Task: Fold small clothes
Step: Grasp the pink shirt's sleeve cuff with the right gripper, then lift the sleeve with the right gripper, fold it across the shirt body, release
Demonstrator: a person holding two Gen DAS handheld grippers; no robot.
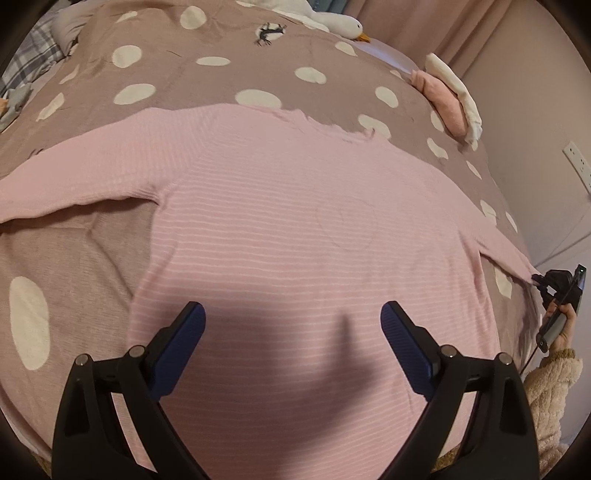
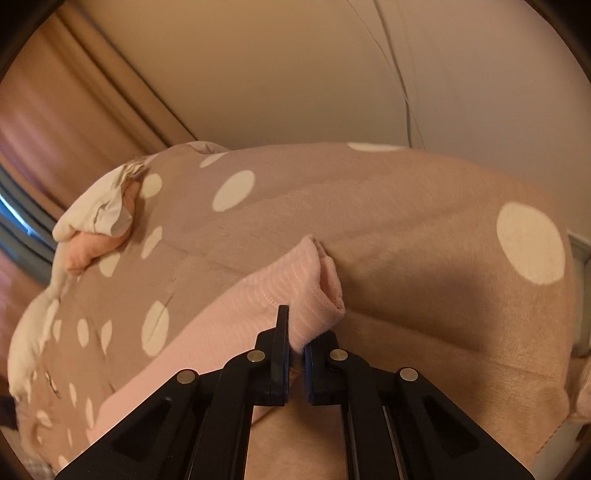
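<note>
A pink striped long-sleeved top (image 1: 295,221) lies spread flat on the bed, front down the middle and sleeves out to both sides. My left gripper (image 1: 291,314) hovers open over the lower body of the top, with nothing between its blue pads. The right sleeve (image 1: 506,258) runs out to my right gripper (image 1: 537,279) at the far right. In the right wrist view the right gripper (image 2: 301,328) is shut on the sleeve cuff (image 2: 317,295), which bunches up out of the jaws.
A mauve blanket with white dots (image 1: 221,85) covers the bed. Folded pink and white clothes (image 1: 447,99) (image 2: 96,221) sit near its far right edge. A white goose plush (image 1: 343,22) lies at the head. Wall with a socket (image 1: 578,166) is close on the right. A fluffy sleeve (image 1: 554,373) shows there.
</note>
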